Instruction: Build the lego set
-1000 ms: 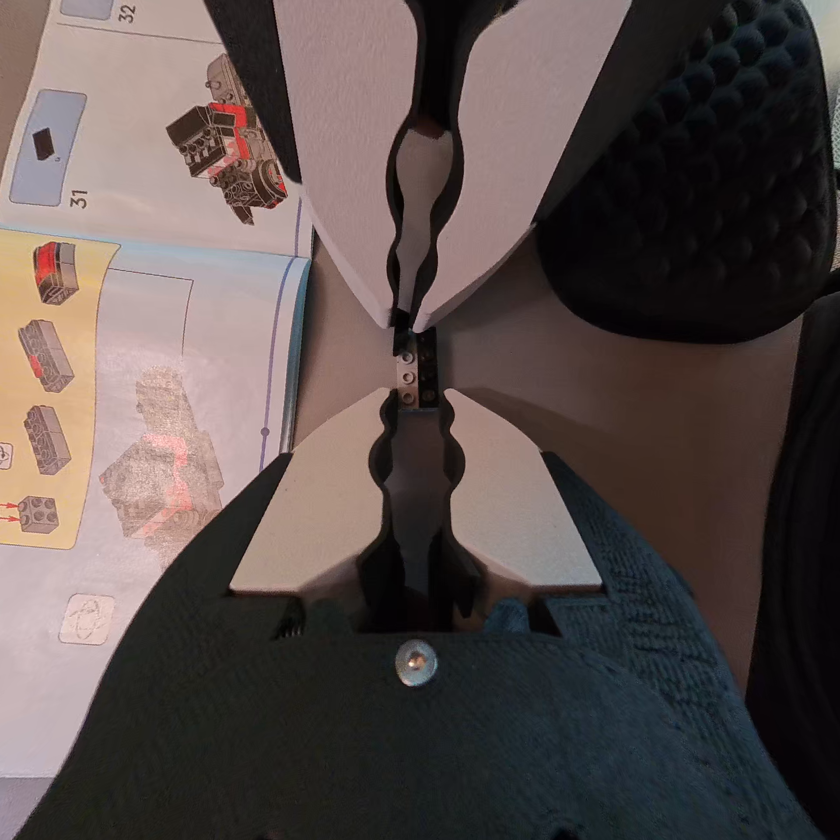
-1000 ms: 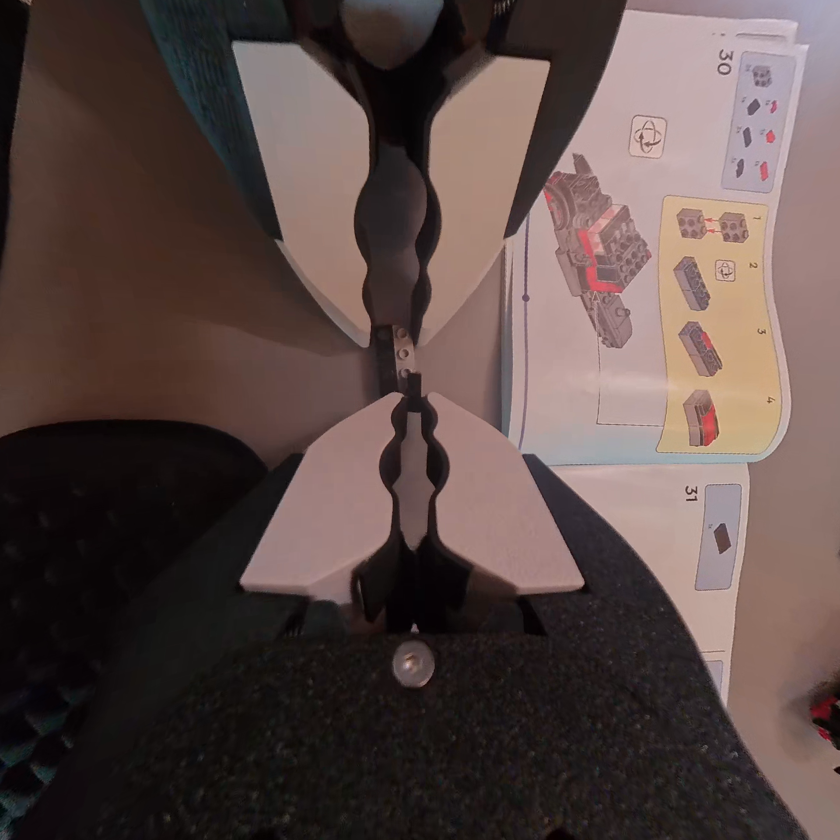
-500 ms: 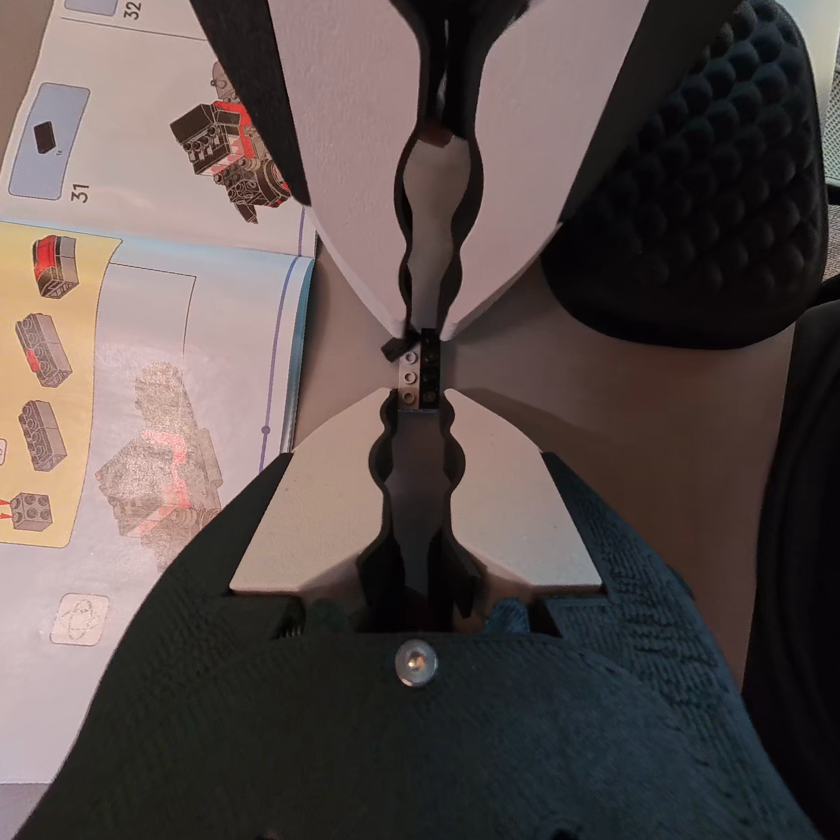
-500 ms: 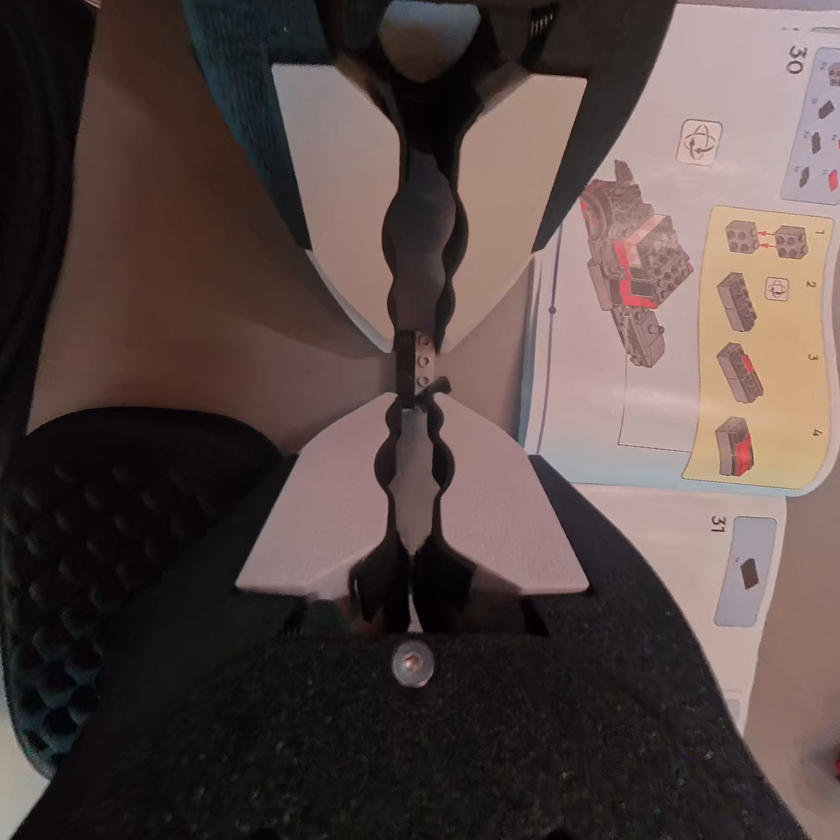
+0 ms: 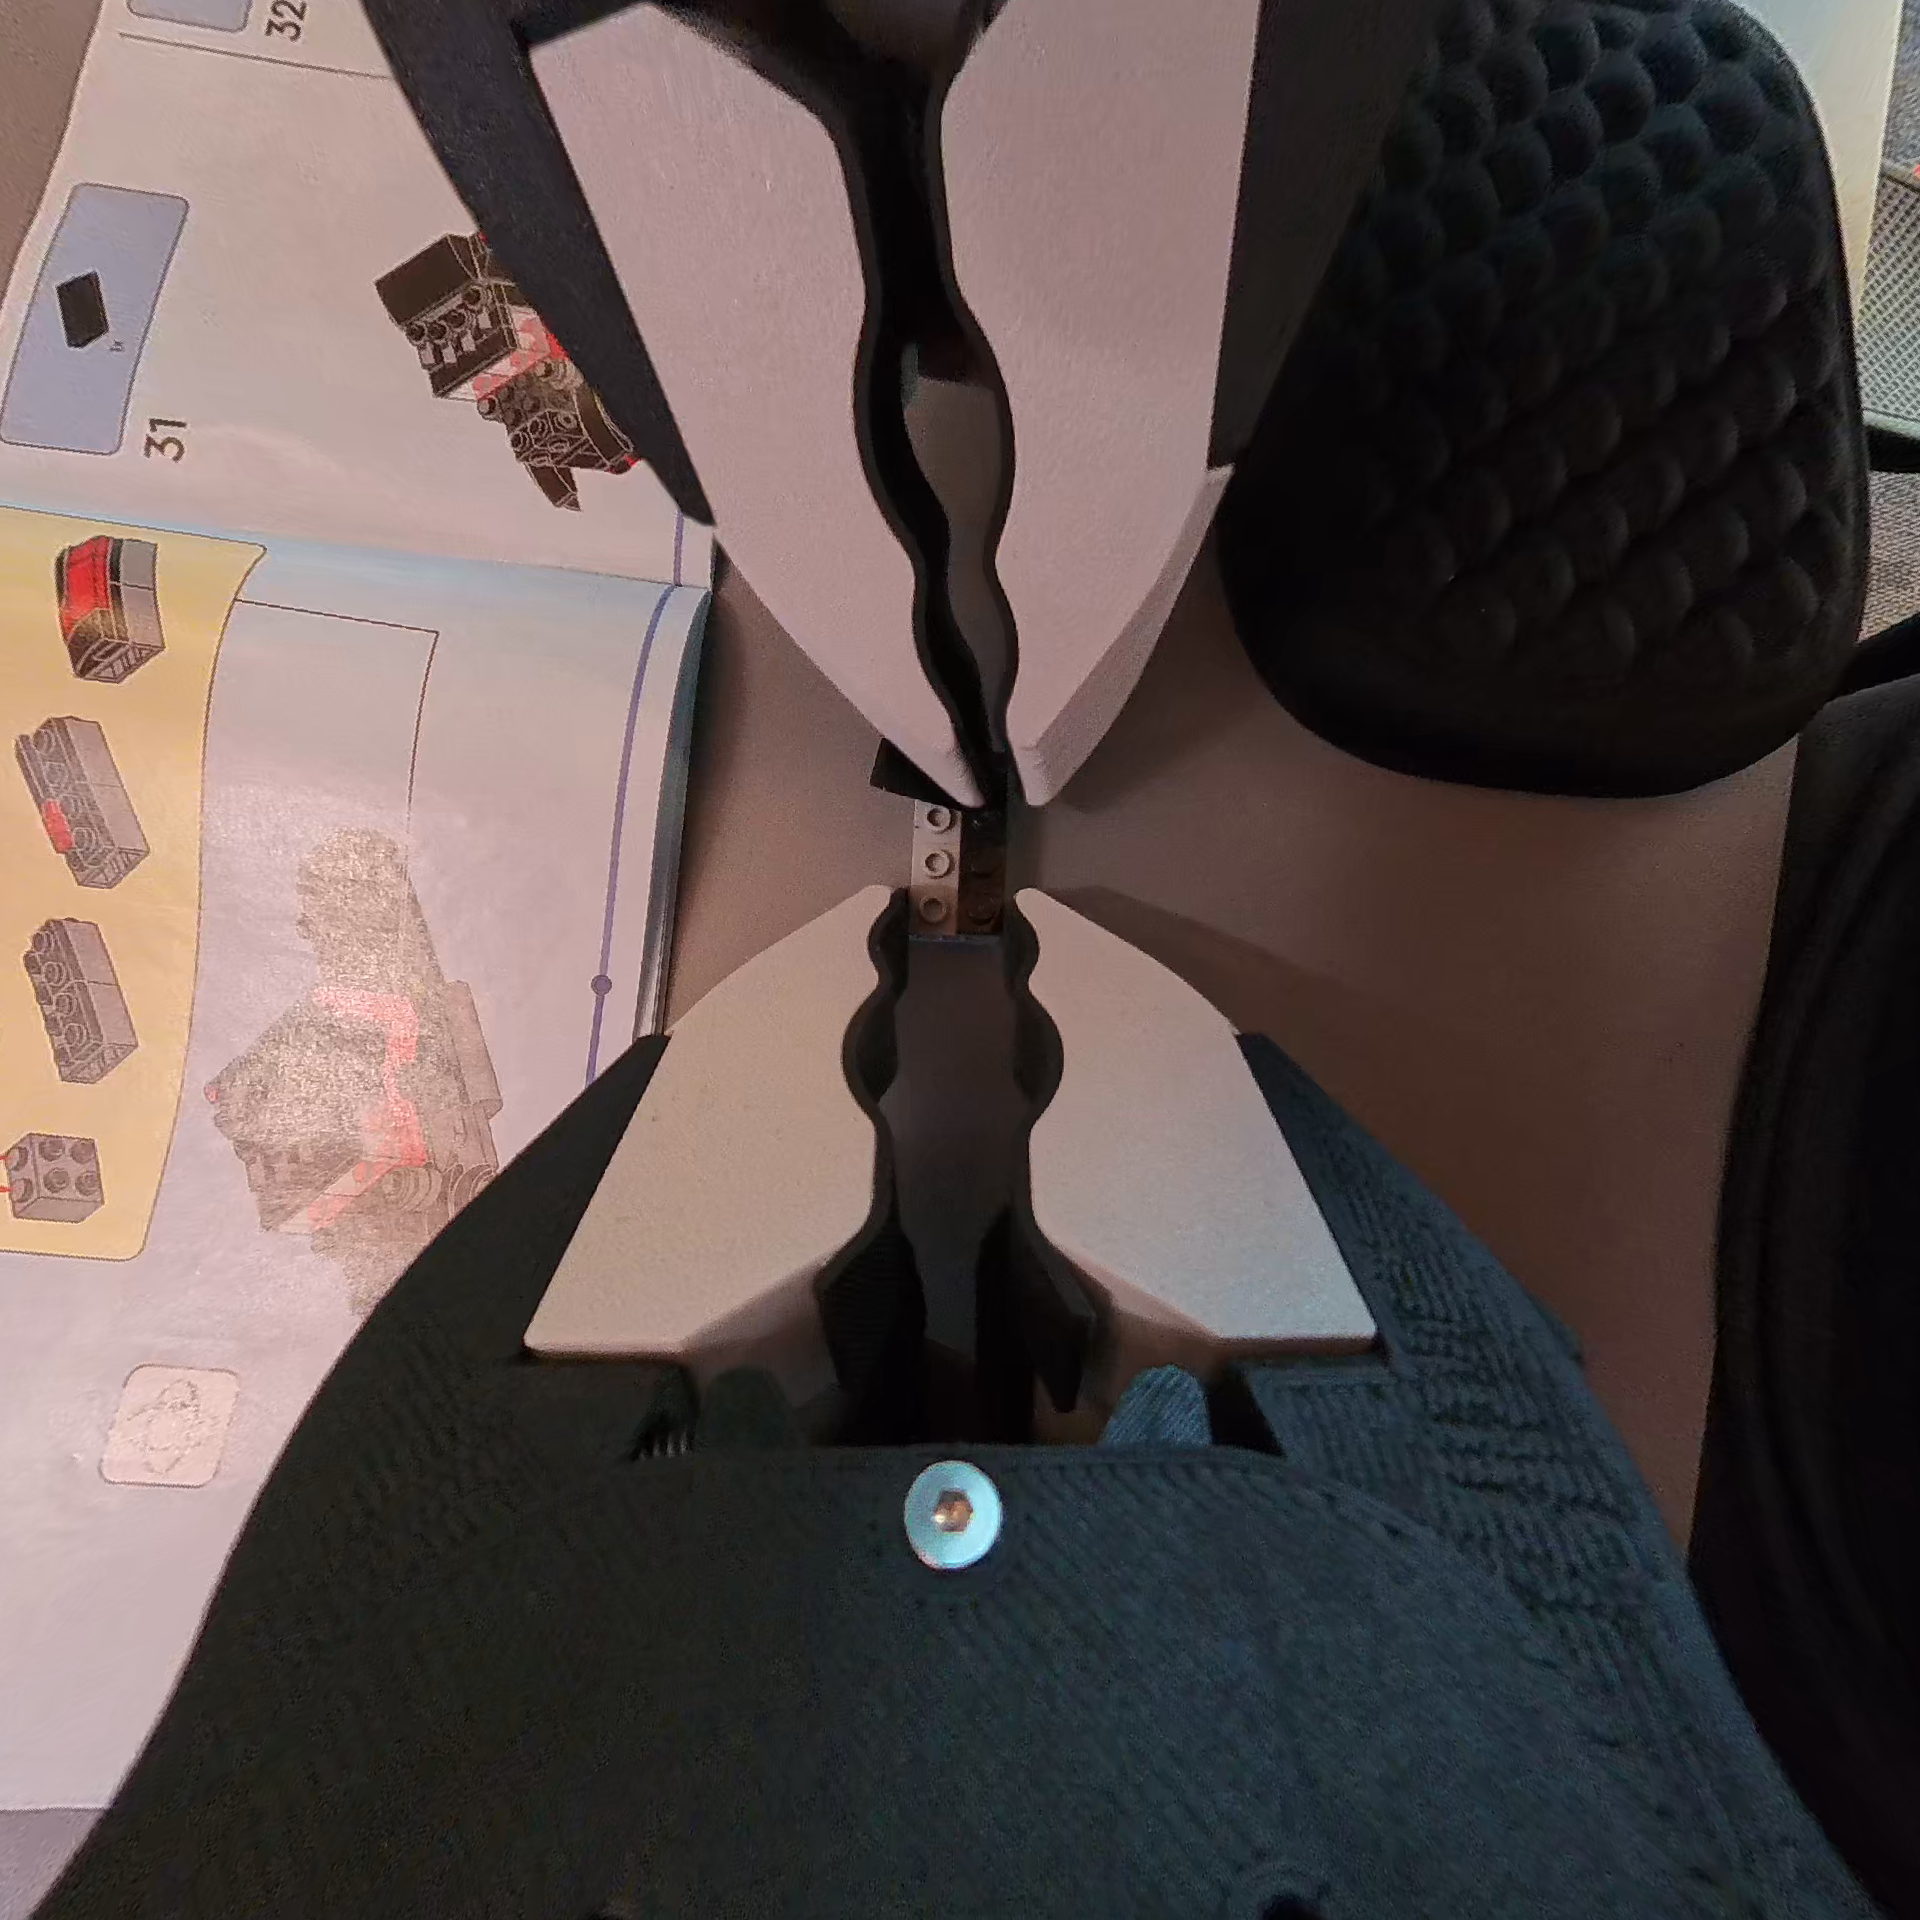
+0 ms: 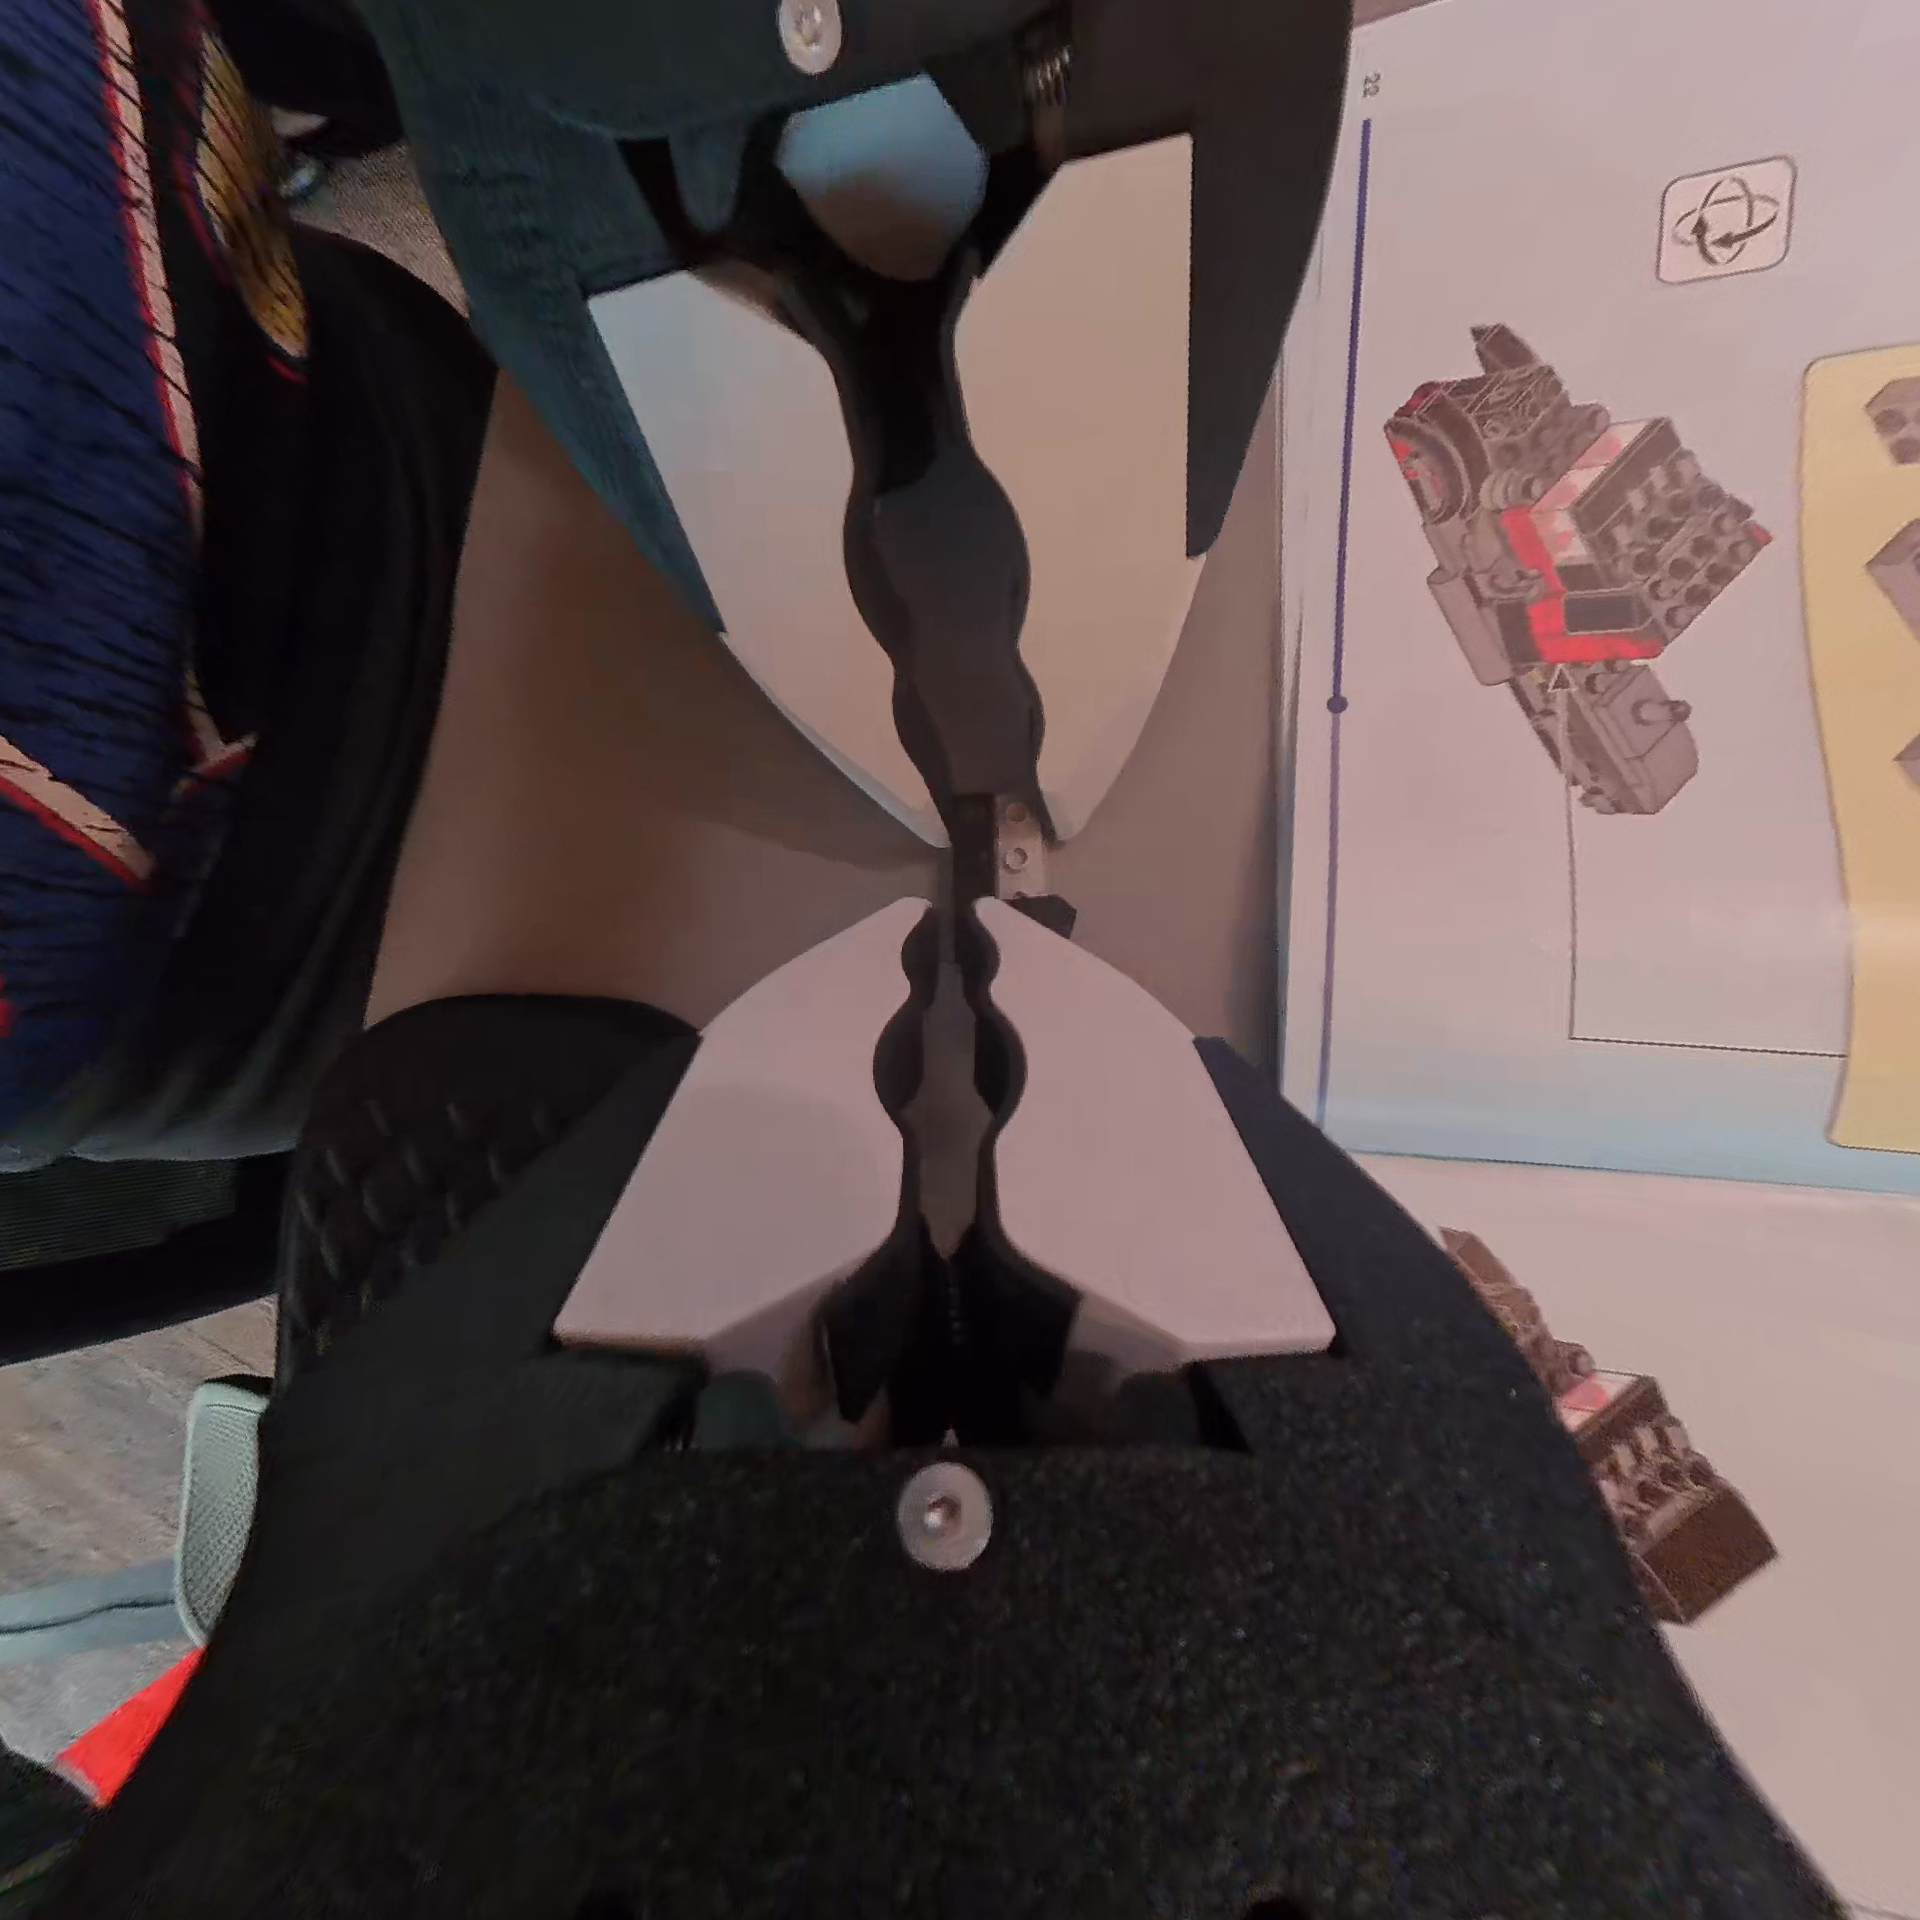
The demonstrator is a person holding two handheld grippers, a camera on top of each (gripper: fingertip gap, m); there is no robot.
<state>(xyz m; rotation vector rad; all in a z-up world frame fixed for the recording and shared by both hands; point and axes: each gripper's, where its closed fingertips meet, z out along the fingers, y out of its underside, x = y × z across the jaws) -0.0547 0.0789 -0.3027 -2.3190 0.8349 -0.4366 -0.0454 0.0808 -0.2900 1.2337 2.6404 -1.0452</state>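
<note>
My left gripper (image 5: pixel 954 902) is shut on a small lego piece (image 5: pixel 958 864) made of a grey studded strip and a black strip side by side. My right gripper (image 5: pixel 987 795) comes in from the top, tip to tip with the left one. It is shut on a small black piece (image 5: pixel 896 771) that sticks out sideways and touches the far end of the grey and black piece. In the right wrist view my right gripper (image 6: pixel 954 906) is at the bottom, the black piece (image 6: pixel 1044 912) juts right, and the left gripper (image 6: pixel 992 826) holds the grey and black piece (image 6: pixel 1010 854) from above.
An open instruction booklet (image 5: pixel 312 727) lies on the table beside the grippers, and it also shows in the right wrist view (image 6: pixel 1610 623). A partly built grey, black and red model (image 6: pixel 1621 1455) stands on it. A black bumpy chair cushion (image 5: pixel 1558 364) and a person's dark clothing (image 6: pixel 94 520) are close. Both grippers' tips are close together, under 4 cm apart.
The right gripper has closed in on the left one, bringing the black piece against the grey and black piece. The right wrist view has shifted, so the booklet looks larger and the model shows.
</note>
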